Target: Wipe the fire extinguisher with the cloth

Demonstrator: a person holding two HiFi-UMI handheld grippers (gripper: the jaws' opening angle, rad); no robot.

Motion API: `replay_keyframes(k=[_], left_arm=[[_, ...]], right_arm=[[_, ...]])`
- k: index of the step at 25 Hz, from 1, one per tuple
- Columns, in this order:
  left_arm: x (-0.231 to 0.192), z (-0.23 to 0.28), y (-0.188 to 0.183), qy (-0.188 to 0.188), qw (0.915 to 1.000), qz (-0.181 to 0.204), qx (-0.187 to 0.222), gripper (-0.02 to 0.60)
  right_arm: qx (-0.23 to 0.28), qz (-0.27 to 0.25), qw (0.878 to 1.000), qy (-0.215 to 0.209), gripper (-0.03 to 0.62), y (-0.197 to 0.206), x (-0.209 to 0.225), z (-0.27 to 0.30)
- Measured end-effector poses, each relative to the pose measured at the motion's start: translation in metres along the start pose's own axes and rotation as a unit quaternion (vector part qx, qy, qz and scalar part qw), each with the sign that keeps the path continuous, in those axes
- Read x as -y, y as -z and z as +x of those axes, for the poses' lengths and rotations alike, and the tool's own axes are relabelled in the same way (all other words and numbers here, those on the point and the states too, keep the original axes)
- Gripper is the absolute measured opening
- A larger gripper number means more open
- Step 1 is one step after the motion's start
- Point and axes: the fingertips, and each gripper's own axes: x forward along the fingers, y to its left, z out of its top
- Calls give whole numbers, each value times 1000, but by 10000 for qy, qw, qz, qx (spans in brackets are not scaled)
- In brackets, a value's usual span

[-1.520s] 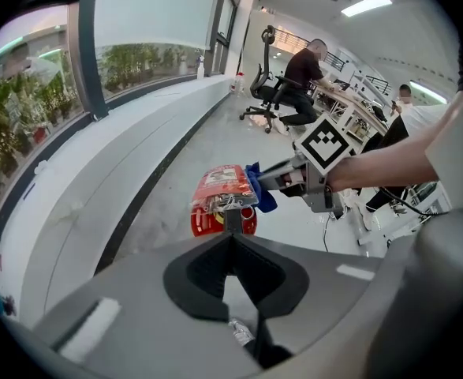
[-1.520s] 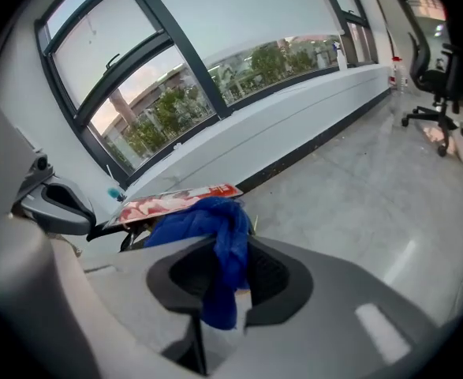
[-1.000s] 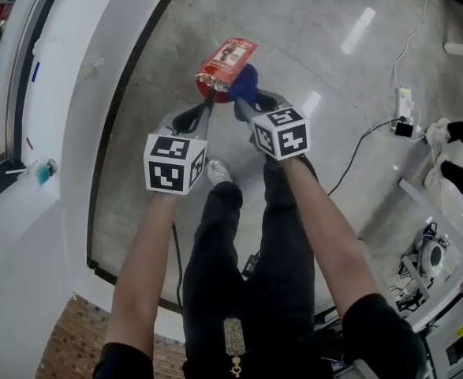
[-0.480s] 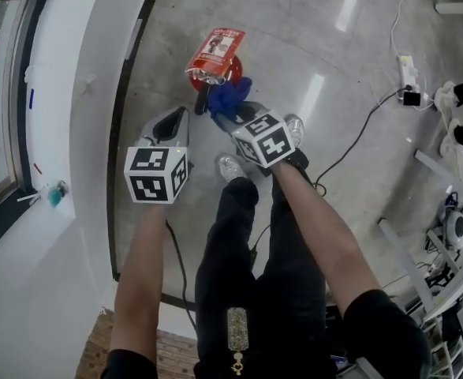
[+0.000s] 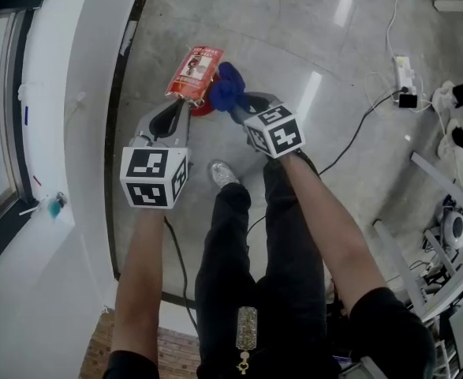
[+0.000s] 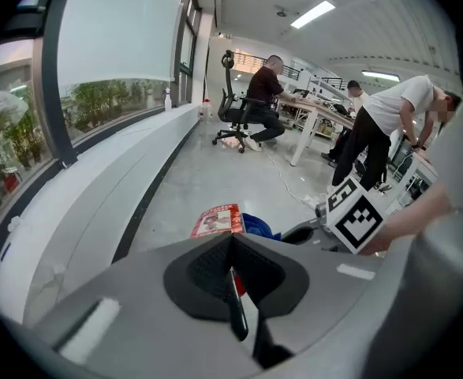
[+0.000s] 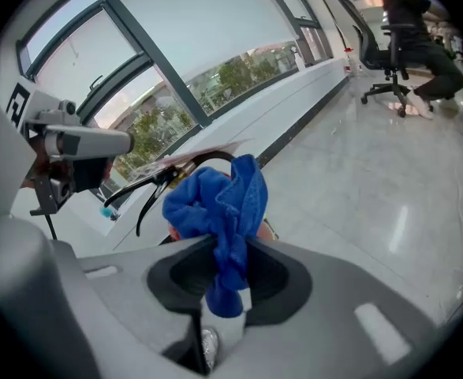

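Red fire extinguisher [image 5: 204, 108] standing on the grey floor [image 5: 294, 38] near the white window ledge [image 5: 81, 93], paper tag [image 5: 193, 71] over its top, right gripper [image 5: 239, 109] clamped on bunched blue cloth [image 5: 225, 88] at the extinguisher's top, left gripper [image 5: 180, 105] jaws together beside the tag.

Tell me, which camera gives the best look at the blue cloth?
The right gripper view: the blue cloth fills its centre, bunched and pinched in the right gripper. The head view shows it as a small blue bundle beside the fire extinguisher. The left gripper view catches only a blue edge.
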Motion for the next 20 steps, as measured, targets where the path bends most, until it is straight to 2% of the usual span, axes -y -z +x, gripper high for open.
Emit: replay_keyframes(k=[6, 11, 14, 20], left_arm=[[6, 12, -1, -197, 9989, -387, -188, 4], [0, 16, 3, -521, 9937, -982, -119, 4], [-6, 11, 9, -731, 9892, -1273, -27, 5], [-17, 3, 22, -901, 9853, -1449, -125, 4]], right_arm=[[-172, -466, 9978, -439, 89, -46, 24, 19], [-387, -1136, 9893, -827, 89, -84, 29, 47], [-615, -1407, 9840, -906, 89, -87, 33, 66], [-969, -1224, 9844, -812, 89, -65, 43, 74]])
